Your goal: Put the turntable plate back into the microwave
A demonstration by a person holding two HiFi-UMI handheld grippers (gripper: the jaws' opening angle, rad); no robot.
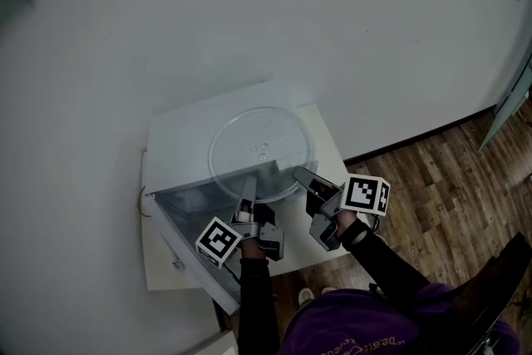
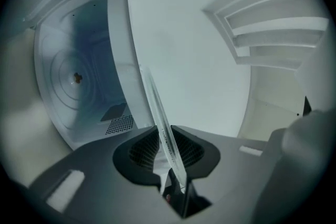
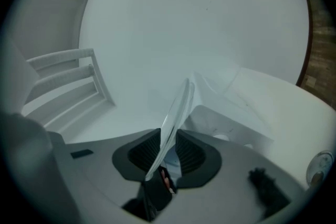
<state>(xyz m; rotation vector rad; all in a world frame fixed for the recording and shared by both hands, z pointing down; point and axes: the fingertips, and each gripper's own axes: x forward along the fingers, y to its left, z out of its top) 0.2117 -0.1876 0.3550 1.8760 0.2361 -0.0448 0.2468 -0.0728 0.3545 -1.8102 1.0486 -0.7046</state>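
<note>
Left gripper view has the left gripper point(image 2: 166, 150) clamped on the rim of the plate point(image 2: 156, 110), with the glass edge-on and pinched between both pads. The right gripper point(image 3: 167, 152) straddles the same rim, but a thin slit shows beside one pad, so I judge it not yet pressing. In the head view the plate lies flat on top of the microwave point(image 1: 179, 141) at the centre of the frame, its near edge reaching past the front toward both grippers. The task looks barely begun: the plate is gripped on one side but not lifted, and it has yet to come off the top, drop to the opening and settle on the hub point(image 2: 77, 77) (the small dark spot amid the floor rings, at the left of the left gripper view). The cavity point(image 2: 68, 107) stands open and looks bare. In the way are the microwave's front edge point(image 2: 118, 50), just beside the plate, and the door, which I cannot place for sure. Around it are a white table point(image 1: 160, 266), a wall point(image 1: 249, 12) and the floor point(image 1: 440, 170) at lower right.
</note>
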